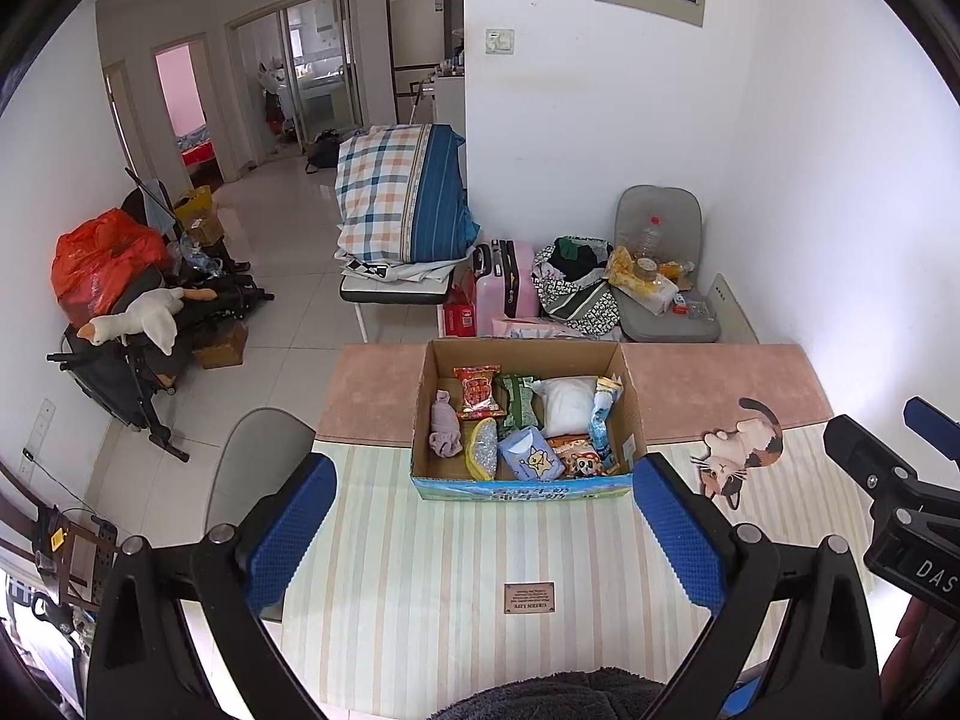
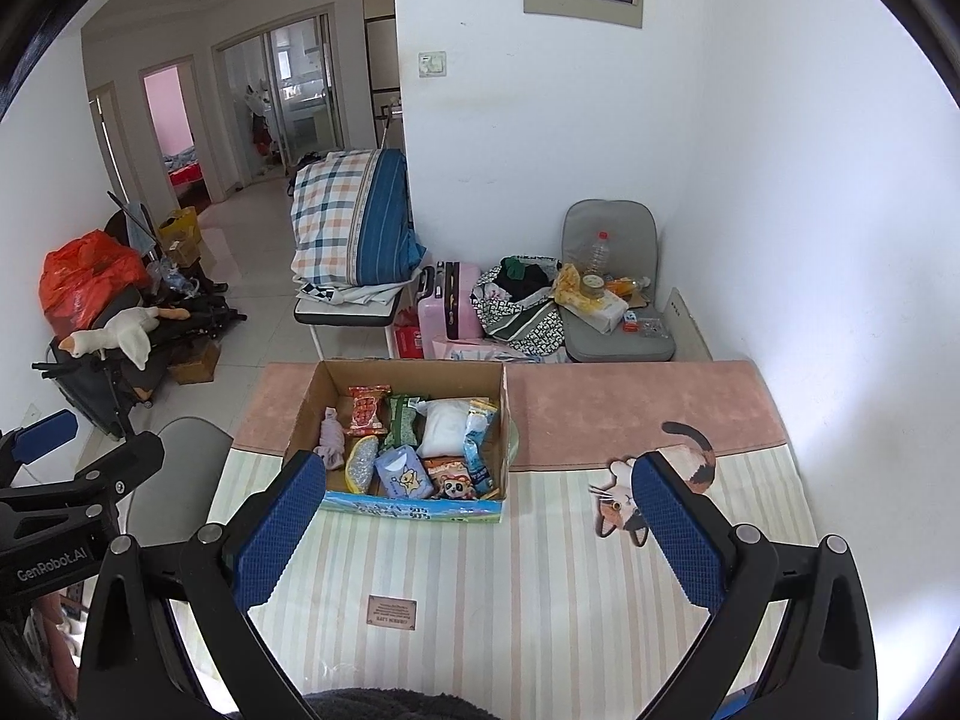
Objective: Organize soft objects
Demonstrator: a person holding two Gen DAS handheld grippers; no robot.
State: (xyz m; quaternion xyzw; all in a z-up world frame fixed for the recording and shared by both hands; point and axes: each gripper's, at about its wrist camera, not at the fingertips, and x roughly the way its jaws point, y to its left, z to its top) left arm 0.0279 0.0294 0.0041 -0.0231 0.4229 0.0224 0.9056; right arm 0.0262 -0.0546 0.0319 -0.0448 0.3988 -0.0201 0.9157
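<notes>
An open cardboard box stands on the striped table mat. Inside lie a rolled grey-pink cloth, a red snack bag, a green packet, a white pouch, a blue tissue pack and other packets. The box also shows in the right wrist view. My left gripper is open and empty, just in front of the box. My right gripper is open and empty, in front of the box and to its right.
A cat picture is printed on the mat right of the box. A small label lies on the mat. Behind the table stand a grey chair with clutter, a pink suitcase and folded bedding.
</notes>
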